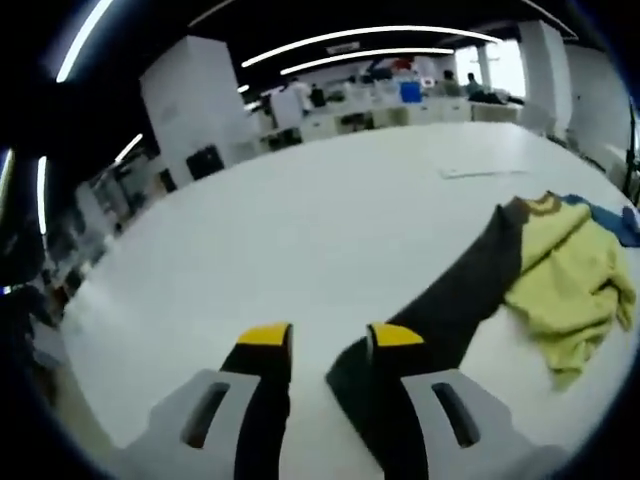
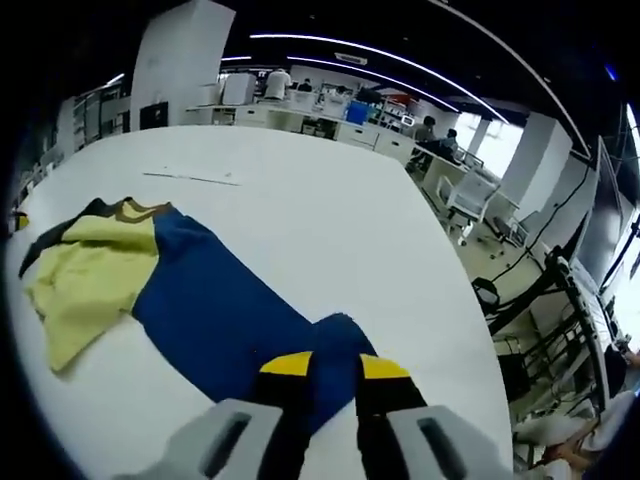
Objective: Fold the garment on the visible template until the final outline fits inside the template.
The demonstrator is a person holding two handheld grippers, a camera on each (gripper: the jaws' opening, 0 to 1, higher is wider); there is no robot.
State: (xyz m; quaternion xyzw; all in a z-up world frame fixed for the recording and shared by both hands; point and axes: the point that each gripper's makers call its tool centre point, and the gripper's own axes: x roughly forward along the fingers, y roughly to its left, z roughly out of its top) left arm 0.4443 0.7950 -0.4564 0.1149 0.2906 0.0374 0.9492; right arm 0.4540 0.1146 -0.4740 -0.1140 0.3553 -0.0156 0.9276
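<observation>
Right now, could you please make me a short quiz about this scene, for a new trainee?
1. True or false: the garment lies on a white table.
2. In the right gripper view, which sleeve runs toward the right gripper? A) blue sleeve B) red sleeve C) white sleeve
3. Fill in: in the left gripper view, the yellow body of the garment is ____, not flat.

Key: 1 true; 2 A; 3 crumpled. The left gripper has the dark grey sleeve reaching to its right jaw.
</observation>
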